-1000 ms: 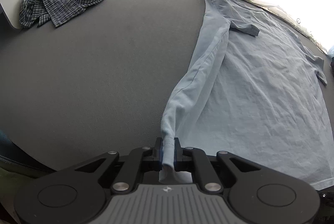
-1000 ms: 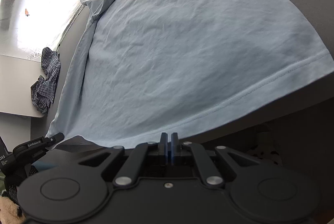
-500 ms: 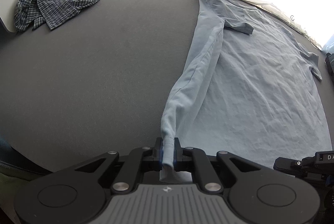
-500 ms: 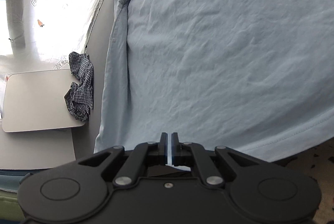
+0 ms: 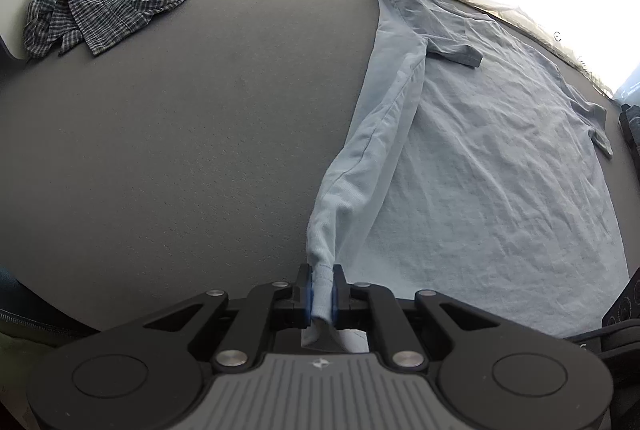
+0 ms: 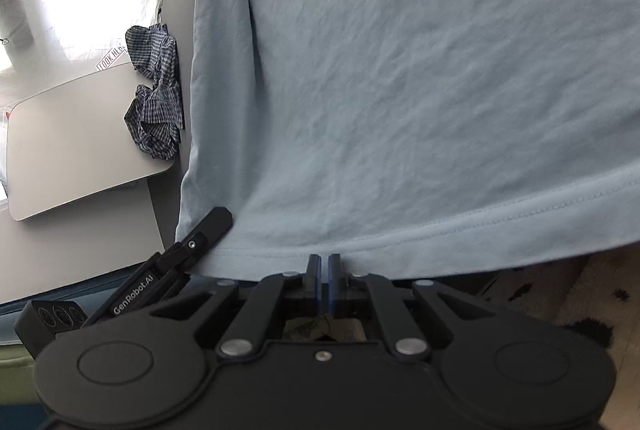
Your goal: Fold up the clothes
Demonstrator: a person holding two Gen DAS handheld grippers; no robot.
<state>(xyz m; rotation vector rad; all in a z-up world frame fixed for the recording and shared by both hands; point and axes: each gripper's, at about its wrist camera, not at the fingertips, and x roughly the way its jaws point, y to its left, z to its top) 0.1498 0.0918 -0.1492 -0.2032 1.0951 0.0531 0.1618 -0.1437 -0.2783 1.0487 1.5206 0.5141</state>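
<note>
Hem corner being carried over by left gripper (image 5: 321, 289); right gripper (image 6: 324, 272) being brought in.

Light-blue shirt (image 5: 492, 165) is being clamped at 6 o'clock, lying flat toward 1 o'clock on grey table (image 5: 192, 133). Right tongs are pressed together at the hem; grip cannot be told. Fold being started. Checked garment (image 5: 104, 13) lying at 10 o'clock.

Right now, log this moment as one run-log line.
task: fold clothes | left gripper: shut on blue T-shirt hem corner | right gripper: shut at hem | plaid garment: untouched

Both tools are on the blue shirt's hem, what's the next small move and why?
Probably carry the left tool rightward over the shirt: it is shut on the hem corner, with the left side edge already lifted into a ridge. The right tool looks shut at the hem.
</note>
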